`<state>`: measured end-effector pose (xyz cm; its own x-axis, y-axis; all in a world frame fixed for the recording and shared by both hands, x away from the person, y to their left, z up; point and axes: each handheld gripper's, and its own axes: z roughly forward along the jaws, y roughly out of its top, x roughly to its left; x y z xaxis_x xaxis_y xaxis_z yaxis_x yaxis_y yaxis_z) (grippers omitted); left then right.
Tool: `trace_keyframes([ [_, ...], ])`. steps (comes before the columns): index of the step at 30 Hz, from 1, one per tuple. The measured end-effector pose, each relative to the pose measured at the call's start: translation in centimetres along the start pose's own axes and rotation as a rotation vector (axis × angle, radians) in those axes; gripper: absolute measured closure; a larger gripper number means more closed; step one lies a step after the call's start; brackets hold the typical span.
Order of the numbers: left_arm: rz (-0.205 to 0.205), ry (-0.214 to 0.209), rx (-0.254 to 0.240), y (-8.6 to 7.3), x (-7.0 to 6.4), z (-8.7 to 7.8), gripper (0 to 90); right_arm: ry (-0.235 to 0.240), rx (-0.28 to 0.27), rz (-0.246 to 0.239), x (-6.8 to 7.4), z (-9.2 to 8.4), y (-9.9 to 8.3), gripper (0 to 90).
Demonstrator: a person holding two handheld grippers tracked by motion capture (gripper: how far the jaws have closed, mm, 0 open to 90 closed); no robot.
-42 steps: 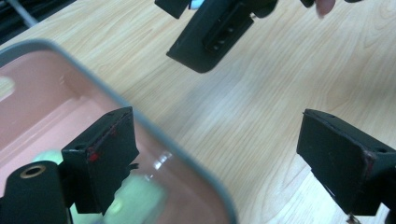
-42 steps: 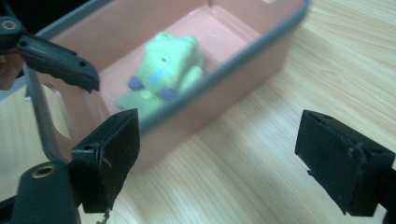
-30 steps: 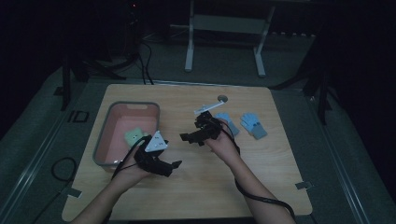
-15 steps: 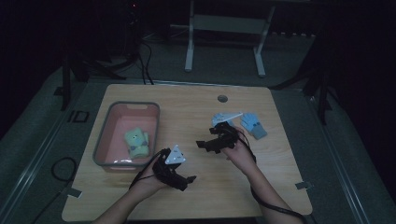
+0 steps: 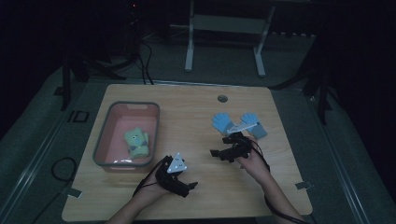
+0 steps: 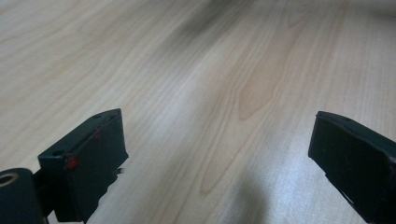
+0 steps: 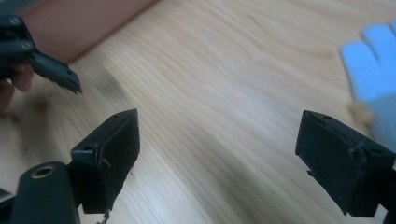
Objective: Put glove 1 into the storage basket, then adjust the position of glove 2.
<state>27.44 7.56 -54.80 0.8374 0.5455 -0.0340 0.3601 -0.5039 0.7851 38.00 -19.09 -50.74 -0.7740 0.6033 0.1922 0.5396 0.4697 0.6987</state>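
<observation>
Wooden table (image 5: 196, 116) spreads under both my grippers, pale and bare between the jaws. Off beyond my left gripper (image 5: 182, 183) sits the pink bin (image 5: 103, 135), with a green soft toy (image 5: 136, 142) lying inside it. Just past my right gripper (image 5: 223, 153) lie the blue gloves (image 5: 223, 122), near it but not touching, their fingers pointing away from me; one glove (image 7: 373, 60) shows blurred at the edge beside my right jaw. Both grippers stand wide open with nothing between the jaws; my left one has just finished opening. I judge the gloves light, soft and floppy, likely to droop and fold when lifted, so I would pinch one across the cuff or palm, where the cloth bunches thickest.
</observation>
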Motion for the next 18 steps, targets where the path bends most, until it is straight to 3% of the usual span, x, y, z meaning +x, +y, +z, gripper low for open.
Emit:
trace_keyframes([
  [3, 0.004, -0.002, 0.005, -0.3, 0.0, 0.1, 4.6, -0.032, 0.008, -0.025, -0.3, -0.4, -0.8, 14.7],
  [9, 0.011, 0.009, -0.006, -0.7, 0.0, 0.1, 5.7, -0.048, -0.001, -0.058, -0.8, -1.1, -2.1, 15.4],
  [12, 0.017, 0.012, -0.003, -0.6, -0.1, 0.0, 5.7, -0.053, 0.007, -0.059, -1.1, -1.5, -2.5, 13.9],
  [15, 0.021, 0.011, 0.001, -0.5, -0.3, 0.0, 5.8, -0.043, -0.008, -0.026, -1.6, -2.1, -2.6, 13.5],
  [18, 0.027, 0.019, 0.009, -0.4, -0.5, -0.1, 5.7, -0.069, -0.031, -0.008, -1.9, -2.6, -2.6, 13.2],
])
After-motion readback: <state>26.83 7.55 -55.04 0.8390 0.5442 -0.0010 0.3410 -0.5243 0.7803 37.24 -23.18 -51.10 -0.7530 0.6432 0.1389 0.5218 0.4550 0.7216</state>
